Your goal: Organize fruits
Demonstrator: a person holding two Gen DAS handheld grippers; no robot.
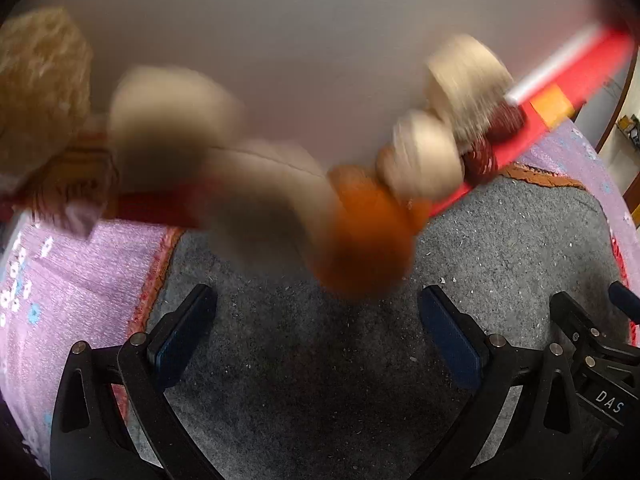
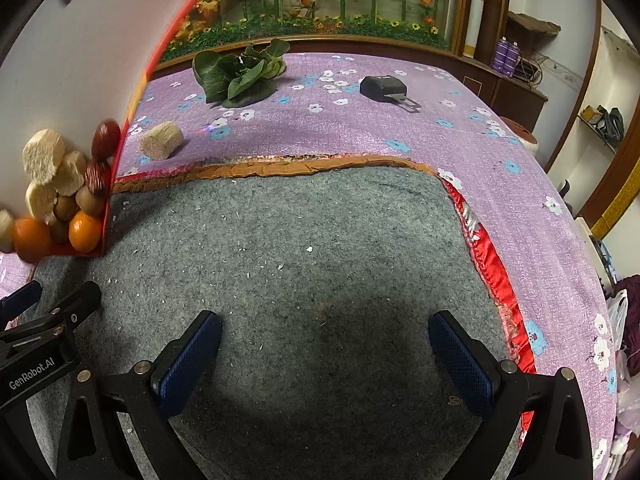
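Note:
A red-edged box (image 2: 72, 60) stands tilted with its white inside showing, and fruit is piled at its low corner: oranges (image 2: 84, 230), brown kiwis (image 2: 90, 200), red fruits (image 2: 106, 138) and pale cut chunks (image 2: 42, 154). The left wrist view is motion-blurred: an orange (image 1: 368, 240), pale chunks (image 1: 424, 160) and red fruits (image 1: 482, 156) tumble over the box's white surface (image 1: 280, 40). My left gripper (image 1: 318, 312) is open and empty just below the orange. My right gripper (image 2: 324, 340) is open and empty over the grey mat (image 2: 280, 240).
A loose pale chunk (image 2: 162, 141) lies on the purple floral cloth (image 2: 360, 132) beside the box. Leafy greens (image 2: 240, 74) and a black device (image 2: 384, 87) lie farther back. The table edge drops off at right, shelves beyond.

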